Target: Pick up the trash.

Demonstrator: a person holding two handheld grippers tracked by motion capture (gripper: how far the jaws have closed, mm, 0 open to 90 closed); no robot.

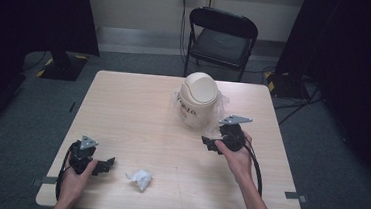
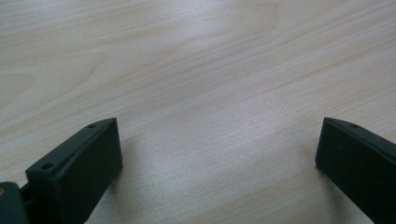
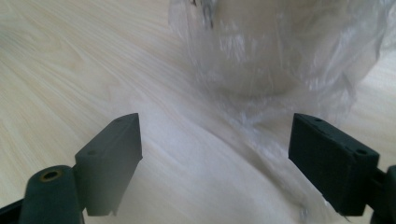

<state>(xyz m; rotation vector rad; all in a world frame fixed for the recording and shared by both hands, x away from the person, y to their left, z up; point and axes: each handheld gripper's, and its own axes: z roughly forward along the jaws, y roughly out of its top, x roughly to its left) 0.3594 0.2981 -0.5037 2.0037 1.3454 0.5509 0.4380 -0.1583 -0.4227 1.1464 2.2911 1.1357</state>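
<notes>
1. Right gripper view looks along the right gripper (image 3: pixel 215 154), whose jaws stand wide apart and hold nothing; bare desk (image 3: pixel 70 70) lies between them.
2. Just beyond those jaws the clear plastic liner (image 3: pixel 261 93) spills from under the cream swing-lid bin (image 3: pixel 261 42), and its loose film comes close to the right-hand jaw.
3. Seen from the high view, the right gripper (image 1: pixel 214 144) sits at the near side of the bin (image 1: pixel 198 100), right of the desk's middle, close to it but apart.
4. The left gripper (image 1: pixel 103 166) rests low at the near left of the desk, released too, with plain wood between its jaws.
5. A crumpled white tissue (image 1: pixel 139 178) lies just right of the left gripper, near the front edge and well apart from the bin.
6. My judgement: the tissue belongs in the bin, so the left gripper should turn toward the wad and close round its bulk, not a loose corner.
7. The right gripper would do well to steady the bin's body rather than pinch only the liner, which could slip or tear.
8. Carry the wad high enough to clear the domed lid, then push through the flap.
</notes>
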